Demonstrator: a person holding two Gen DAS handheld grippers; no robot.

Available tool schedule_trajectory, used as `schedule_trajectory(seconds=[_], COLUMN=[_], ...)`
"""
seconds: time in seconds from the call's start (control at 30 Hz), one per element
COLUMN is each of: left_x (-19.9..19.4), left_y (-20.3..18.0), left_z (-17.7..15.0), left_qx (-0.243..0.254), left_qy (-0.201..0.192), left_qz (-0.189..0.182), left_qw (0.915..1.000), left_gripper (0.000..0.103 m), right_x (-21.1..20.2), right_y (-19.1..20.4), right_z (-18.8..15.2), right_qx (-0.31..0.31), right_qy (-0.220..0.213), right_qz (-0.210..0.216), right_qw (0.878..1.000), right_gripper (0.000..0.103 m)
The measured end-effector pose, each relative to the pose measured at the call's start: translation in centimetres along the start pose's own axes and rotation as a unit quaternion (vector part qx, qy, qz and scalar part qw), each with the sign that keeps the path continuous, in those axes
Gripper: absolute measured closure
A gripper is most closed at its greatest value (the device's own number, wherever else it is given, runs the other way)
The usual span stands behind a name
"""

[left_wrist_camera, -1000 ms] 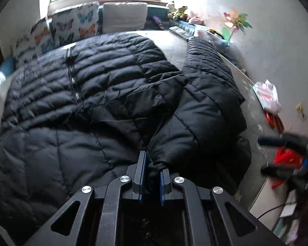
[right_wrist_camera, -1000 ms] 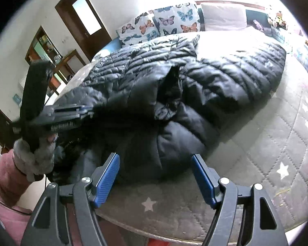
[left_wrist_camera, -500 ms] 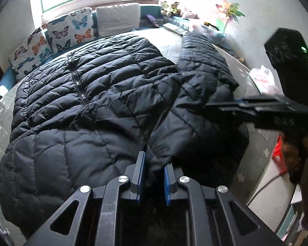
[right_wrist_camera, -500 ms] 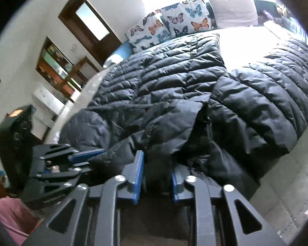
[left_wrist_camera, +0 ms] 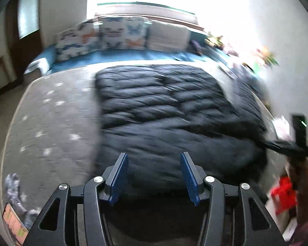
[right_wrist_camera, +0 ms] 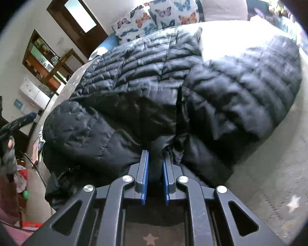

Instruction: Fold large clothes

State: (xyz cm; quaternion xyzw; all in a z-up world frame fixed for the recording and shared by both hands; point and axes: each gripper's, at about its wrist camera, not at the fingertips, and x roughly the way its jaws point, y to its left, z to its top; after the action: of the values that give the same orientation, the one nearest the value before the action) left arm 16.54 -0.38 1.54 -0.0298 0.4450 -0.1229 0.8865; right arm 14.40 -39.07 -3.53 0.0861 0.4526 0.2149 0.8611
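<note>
Pinching puffy quilted black jacket point(right_wrist_camera: 154, 106), right gripper point(right_wrist_camera: 155, 176).

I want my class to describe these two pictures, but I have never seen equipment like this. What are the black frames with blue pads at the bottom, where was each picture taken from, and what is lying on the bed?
No robot here: a person holds a two-fingered hand tool in each hand, and a wide-angle camera on each tool looks forward along its jaws.

The blurred picture comes from the left gripper. Its blue-padded jaws stand wide apart and hold nothing. The other tool shows at its right edge.

The sharper picture comes from the right gripper. Its jaws are closed on the near edge of the black quilted puffer coat.

The coat lies spread over the grey star-patterned mattress. Butterfly-print pillows stand at the far end.
</note>
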Motion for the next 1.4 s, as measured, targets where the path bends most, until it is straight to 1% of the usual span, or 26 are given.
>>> schedule_trajectory(seconds=[0.07,0.13,0.17,0.2,0.23,0.3,0.37,0.43,0.5,0.6,0.67,0.7,0.73,0.83,0.9,0.93,0.97,1.0,1.03,1.1,1.2,1.27,1.33,1.4], left_x=[0.9,2.4,3.3,4.0,4.7,5.1,5.2,5.5,5.4,5.4,5.9,5.9,5.6,4.6,3.3,3.0,2.8,2.8,3.1,4.2,6.2,7.8,9.2,10.2], left_y=[2.6,4.2,4.6,4.6,4.3,2.8,1.5,0.5,0.1,-0.2,-0.3,-0.4,-0.5,-1.0,-1.7,-2.1,-2.6,-3.0,-3.7,-5.0,-7.2,-9.0,-10.4,-11.5], left_z=[0.4,0.2,-0.1,-0.5,-1.2,-2.2,-3.3,-3.9,-4.3,-4.8,-4.9,-4.9,-4.8,-4.0,-3.0,-2.5,-2.0,-1.7,-1.2,-0.5,0.1,0.5,0.7,0.7], left_qx=[-0.019,-0.027,-0.029,-0.029,-0.023,0.014,0.056,0.070,0.079,0.081,0.080,0.081,0.083,0.084,0.079,0.076,0.075,0.075,0.077,0.081,0.085,0.094,0.098,0.107], left_qy=[0.008,0.017,0.030,0.038,0.046,0.040,0.034,0.033,0.033,0.036,0.040,0.041,0.041,0.040,0.028,0.024,0.023,0.022,0.021,0.027,0.043,0.056,0.068,0.074], left_qz=[0.009,0.016,0.014,0.009,0.005,0.026,0.051,0.060,0.061,0.057,0.055,0.052,0.051,0.051,0.032,0.021,0.012,0.007,0.000,-0.004,-0.021,-0.028,-0.041,-0.048], left_qw=[0.9998,0.9993,0.9990,0.9988,0.9987,0.9988,0.9965,0.9952,0.9944,0.9944,0.9945,0.9945,0.9944,0.9943,0.9959,0.9966,0.9969,0.9969,0.9968,0.9964,0.9952,0.9936,0.9920,0.9904], left_gripper=[0.049,0.050,0.050,0.051,0.051,0.051,0.051,0.051,0.051,0.051,0.051,0.051,0.051,0.051,0.051,0.051,0.051,0.051,0.051,0.051,0.051,0.051,0.051,0.051], right_x=[-1.4,-2.8,-3.6,-4.3,-4.9,-5.3,-4.8,-3.4,-0.9,2.2,4.9,6.1,6.7,6.5,5.0,4.1,2.8,1.5,0.7,-1.5,-3.5,-4.1,-4.0,-3.6], right_y=[0.6,1.6,2.2,2.8,3.4,4.6,6.0,6.8,7.3,7.1,5.9,5.0,4.3,3.4,3.2,2.8,2.0,0.9,-0.1,-3.3,-8.6,-12.1,-16.2,-19.4], right_z=[0.5,1.1,1.4,1.7,2.0,2.5,2.9,3.5,4.0,4.0,3.7,3.3,3.1,2.6,2.9,2.9,3.2,3.4,3.7,4.5,5.7,6.5,7.0,7.0], right_qx=[-0.019,-0.039,-0.052,-0.060,-0.066,-0.080,-0.101,-0.111,-0.115,-0.117,-0.109,-0.096,-0.089,-0.094,-0.093,-0.084,-0.070,-0.055,-0.042,-0.007,0.048,0.082,0.123,0.165], right_qy=[-0.012,-0.032,-0.043,-0.055,-0.067,-0.084,-0.093,-0.091,-0.076,-0.052,-0.021,-0.005,0.001,-0.007,-0.011,-0.018,-0.028,-0.040,-0.052,-0.075,-0.094,-0.097,-0.087,-0.080], right_qz=[-0.034,-0.077,-0.097,-0.105,-0.107,-0.103,-0.090,-0.080,-0.063,-0.065,-0.081,-0.078,-0.072,-0.063,-0.064,-0.055,-0.042,-0.036,-0.038,-0.057,-0.091,-0.109,-0.126,-0.127], right_qw=[0.999,0.996,0.993,0.991,0.990,0.988,0.986,0.986,0.988,0.990,0.991,0.992,0.993,0.994,0.994,0.995,0.996,0.997,0.997,0.995,0.990,0.986,0.981,0.975], right_gripper=[0.082,0.078,0.075,0.069,0.060,0.047,0.047,0.047,0.047,0.047,0.047,0.048,0.049,0.049,0.049,0.049,0.049,0.047,0.047,0.047,0.047,0.047,0.047,0.047])
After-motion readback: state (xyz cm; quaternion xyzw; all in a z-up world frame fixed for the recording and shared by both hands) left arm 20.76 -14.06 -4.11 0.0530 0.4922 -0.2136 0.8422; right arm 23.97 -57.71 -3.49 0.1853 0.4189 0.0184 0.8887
